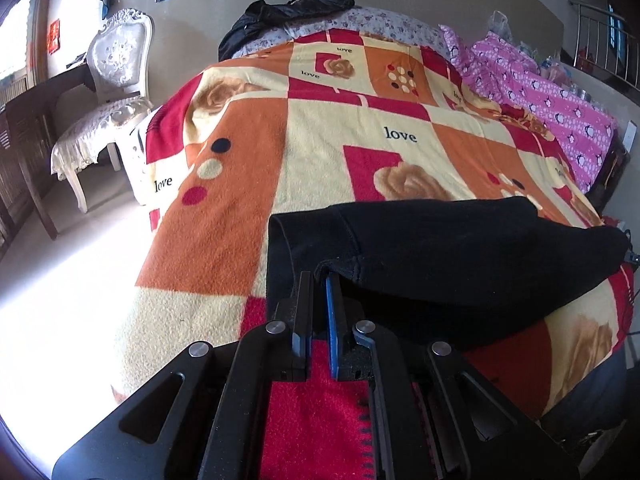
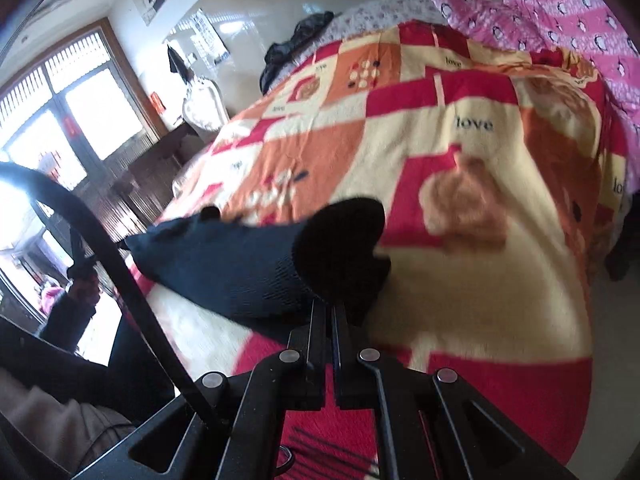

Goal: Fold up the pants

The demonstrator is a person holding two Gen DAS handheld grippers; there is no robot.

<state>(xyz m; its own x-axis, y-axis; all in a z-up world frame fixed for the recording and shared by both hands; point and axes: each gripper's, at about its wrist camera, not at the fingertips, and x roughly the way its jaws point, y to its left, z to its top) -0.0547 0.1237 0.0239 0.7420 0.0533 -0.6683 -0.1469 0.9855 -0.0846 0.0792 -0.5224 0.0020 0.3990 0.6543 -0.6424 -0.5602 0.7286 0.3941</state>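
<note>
Currently both grippers pinch the same garment near the bed's near edge. Left gripper (image 1: 320, 280): jaws narrow, a fold of the black pants (image 1: 440, 256) between the tips, cloth draping just ahead and to the right. Right gripper (image 2: 329, 308): jaws nearly closed on a bunched end of the pants (image 2: 248, 264); this view is motion-blurred, so the exact bite is hard to read.

Key relation: the pants' long axis runs crosswise to both sets of jaws, parallel to the near edge of the blanket (image 1: 320, 152). From the left gripper the garment stretches rightward; from the right gripper it stretches leftward. So each gripper holds one end, with the span slung between them, partly lifted, sagging onto the blanket mid-way. Judgement: the next move likely carries both ends forward together or brings one end onto the other; neither hand is clearly nearer.

Materials: pants are matte black, soft, knit-looking with a ribbed weave in the right view and a stitched seam in the left. Blanket is fuzzy fleece, red/orange/cream blocks with roses and "love" lettering.

Farther off: pink penguin-print quilt (image 1: 552, 104) along the far right edge, dark jacket (image 1: 288, 16) at the head, white carved chair (image 1: 116, 80) beyond the left edge.
</note>
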